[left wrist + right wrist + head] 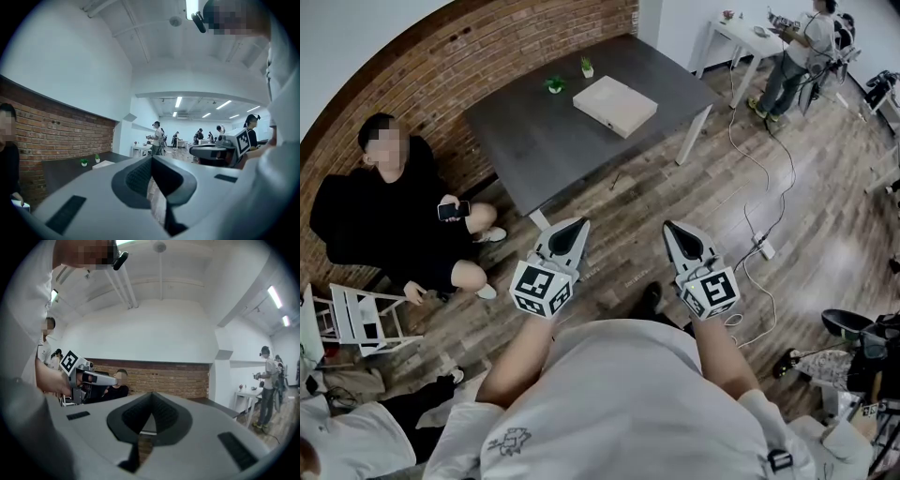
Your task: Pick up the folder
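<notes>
Standing against the red brick wall (487,42) on the wood-plank floor (694,197), a dark grey rectangular table (534,141) is the largest thing ahead of the person who holds the grippers. A seated person in black clothes (389,220) rests on the floor by the wall, off the table's left corner, with a phone in hand.

The flat pale beige rectangular folder (615,105) lies on the tabletop, in the half toward the right corner and inside all the edges, with nothing on top of it. It lies flat.

The left gripper (578,223) and the right gripper (671,226), both grey with black pads and a marker cube, are held level side by side over the floor, well short of the table's near corner. Each gripper view shows its jaws pressed together with nothing between them. Two small green potted plants (555,85) (587,67) stand by the wall-side edge, just beyond the folder.

Judging from this, the task has not begun in any practical sense: no approach is made, no jaws are parted, and the folder is untouched. What remains is the whole job: reaching the table, opening a gripper, taking an edge of the folder, and lifting it.
</notes>
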Tool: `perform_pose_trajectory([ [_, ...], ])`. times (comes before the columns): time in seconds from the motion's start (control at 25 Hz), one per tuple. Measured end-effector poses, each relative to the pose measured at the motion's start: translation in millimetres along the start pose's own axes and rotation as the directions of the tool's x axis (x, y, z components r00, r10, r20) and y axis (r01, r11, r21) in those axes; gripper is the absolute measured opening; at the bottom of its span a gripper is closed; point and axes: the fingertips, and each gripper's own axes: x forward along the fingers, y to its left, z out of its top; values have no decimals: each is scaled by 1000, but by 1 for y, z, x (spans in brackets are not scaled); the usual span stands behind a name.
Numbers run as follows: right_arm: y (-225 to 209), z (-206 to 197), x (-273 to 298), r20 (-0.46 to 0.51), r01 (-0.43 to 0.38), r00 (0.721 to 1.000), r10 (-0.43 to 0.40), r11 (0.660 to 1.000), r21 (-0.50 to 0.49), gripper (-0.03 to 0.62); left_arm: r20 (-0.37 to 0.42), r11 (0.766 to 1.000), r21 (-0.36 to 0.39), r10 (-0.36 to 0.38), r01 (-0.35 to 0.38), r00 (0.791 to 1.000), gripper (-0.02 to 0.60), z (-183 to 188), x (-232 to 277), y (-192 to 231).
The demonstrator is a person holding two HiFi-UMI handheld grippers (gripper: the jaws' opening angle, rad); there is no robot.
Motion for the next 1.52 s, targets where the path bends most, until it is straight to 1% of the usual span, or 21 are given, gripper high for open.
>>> perform_pose_trajectory([
  [0.32,-26,2,9,5,-7,1000,7,1000,-12,5,10,999,1,38,-38,999,12,3,24,5],
  [0.44,-41,-3,15,-8,-14,1000,14,1000,-4,6,9,999,-6,53,-53,999,66,2,38,9],
  [0.48,-47,-5,18,-17,-20,1000,20,1000,2,30,7,998,-12,57,-57,998,87,1,44,10],
  [0.52,-52,-8,22,-25,-27,999,27,1000,10,70,5,998,-17,61,-61,998,110,0,50,12],
  [0.68,-79,-20,35,-45,-45,998,47,998,44,135,-19,997,-26,71,-71,997,141,-7,79,17],
  [0.92,-134,-40,51,-61,-70,995,74,995,69,173,-55,996,-33,79,-80,995,164,-25,137,22],
  [1.08,-174,-55,52,-68,-76,994,82,993,90,193,-73,996,-36,84,-87,994,178,-36,180,18],
  [1.28,-218,-61,53,-81,-91,992,100,990,106,216,-86,996,-34,84,-87,993,190,-33,230,10],
  [1.52,-252,-64,48,-88,-81,992,93,988,133,238,-105,997,-26,69,-72,992,193,-29,261,-3],
])
